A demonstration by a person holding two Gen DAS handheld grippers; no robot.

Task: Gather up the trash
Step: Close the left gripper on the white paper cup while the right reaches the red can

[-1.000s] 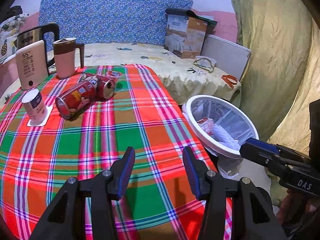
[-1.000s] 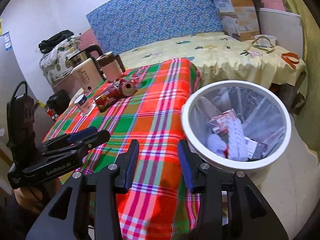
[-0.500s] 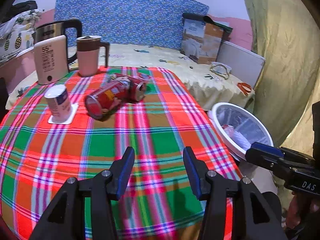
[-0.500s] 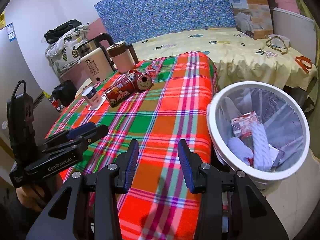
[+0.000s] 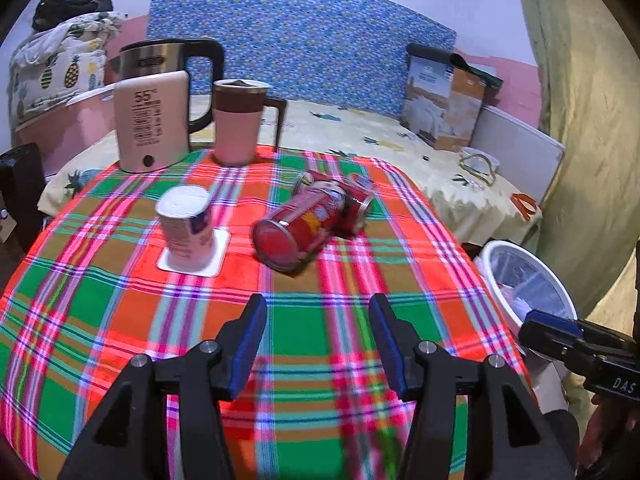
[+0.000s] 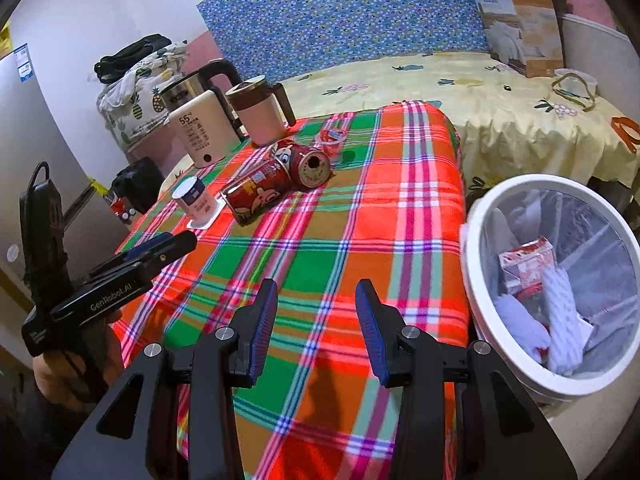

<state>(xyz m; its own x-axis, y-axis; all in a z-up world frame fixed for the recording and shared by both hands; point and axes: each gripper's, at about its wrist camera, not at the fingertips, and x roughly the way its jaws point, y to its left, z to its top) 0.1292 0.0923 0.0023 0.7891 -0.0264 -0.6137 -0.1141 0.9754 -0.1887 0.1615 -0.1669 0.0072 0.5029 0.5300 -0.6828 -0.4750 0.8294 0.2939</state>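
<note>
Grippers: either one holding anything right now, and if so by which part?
Nothing is held. The left gripper, whose jaws have just been opening, and the right gripper are both empty over the plaid cloth; the red cans lie untouched ahead.

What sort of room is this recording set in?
Most likely a bedroom used as a living space: a bed with a patterned headboard stands behind a small table holding a kettle, and a bin stands beside it.

A cream kettle (image 5: pixel 151 120) and a pink lidded mug (image 5: pixel 239 122) stand side by side at the plaid tabletop's (image 5: pixel 120 300) far edge — behind them a yellow-sheeted bed (image 5: pixel 360 136) bearing a cardboard box (image 5: pixel 444 106).
</note>
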